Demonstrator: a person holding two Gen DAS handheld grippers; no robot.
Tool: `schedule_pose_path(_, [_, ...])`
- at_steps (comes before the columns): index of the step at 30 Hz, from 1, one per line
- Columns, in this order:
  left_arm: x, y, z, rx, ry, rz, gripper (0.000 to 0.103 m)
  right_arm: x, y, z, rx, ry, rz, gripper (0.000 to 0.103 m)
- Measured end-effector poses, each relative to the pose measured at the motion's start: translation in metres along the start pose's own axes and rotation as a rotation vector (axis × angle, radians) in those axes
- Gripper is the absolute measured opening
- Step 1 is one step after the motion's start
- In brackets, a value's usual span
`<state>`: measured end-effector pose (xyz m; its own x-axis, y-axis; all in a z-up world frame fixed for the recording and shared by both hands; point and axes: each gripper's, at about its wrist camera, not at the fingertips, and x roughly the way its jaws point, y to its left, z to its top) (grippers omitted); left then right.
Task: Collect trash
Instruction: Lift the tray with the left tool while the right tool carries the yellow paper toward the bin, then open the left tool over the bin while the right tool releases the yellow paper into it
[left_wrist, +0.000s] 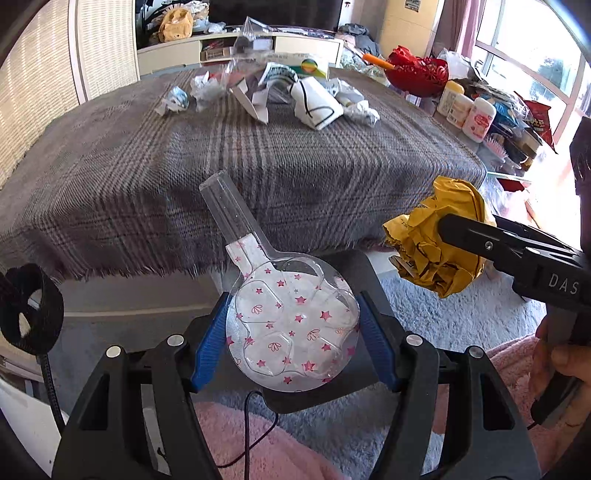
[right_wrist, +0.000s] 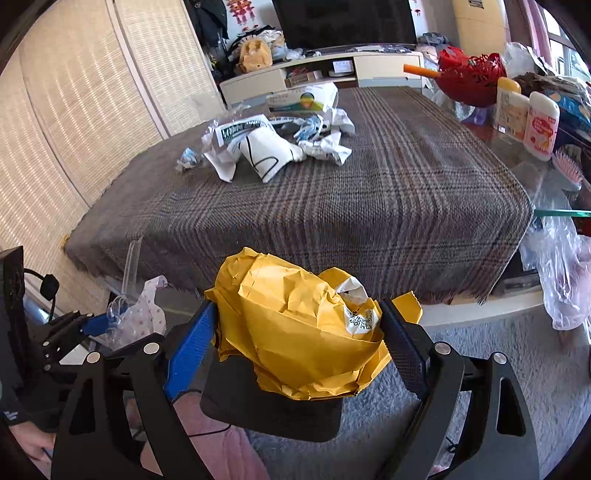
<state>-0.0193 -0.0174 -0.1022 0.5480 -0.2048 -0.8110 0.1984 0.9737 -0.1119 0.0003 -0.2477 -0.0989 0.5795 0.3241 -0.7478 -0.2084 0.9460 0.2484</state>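
Between my left gripper's blue pads sits a clear, star-printed plastic package with a tube neck, clamped at half width. My right gripper, spread wide, pinches crumpled yellow paper.

free: near half of plaid cloth | blocked: far end, trash pile
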Motion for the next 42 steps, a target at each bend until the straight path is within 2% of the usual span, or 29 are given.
schedule_pose_path(10, [0.064,-0.001,-0.029,-0.021,0.142,-0.057,0.064,0.054,-0.009,-0.021,0.034,0.138,0.012,0.088])
schedule_pose_path(21, [0.089,-0.003,-0.027,-0.032,0.205,-0.039,0.066,0.076,-0.001,-0.021,0.016,0.172,-0.009,0.094])
schedule_pose_path(23, [0.092,-0.003,-0.029,-0.037,0.210,-0.040,0.068,0.076,-0.001,-0.019,0.017,0.167,-0.017,0.099])
schedule_pose_path(35, [0.076,0.001,-0.031,-0.028,0.194,-0.019,0.092,0.067,-0.016,-0.017,0.069,0.146,-0.045,0.100])
schedule_pose_path(42, [0.046,0.020,-0.028,-0.051,0.146,-0.002,0.095,0.043,-0.025,-0.005,0.114,0.089,-0.025,0.100])
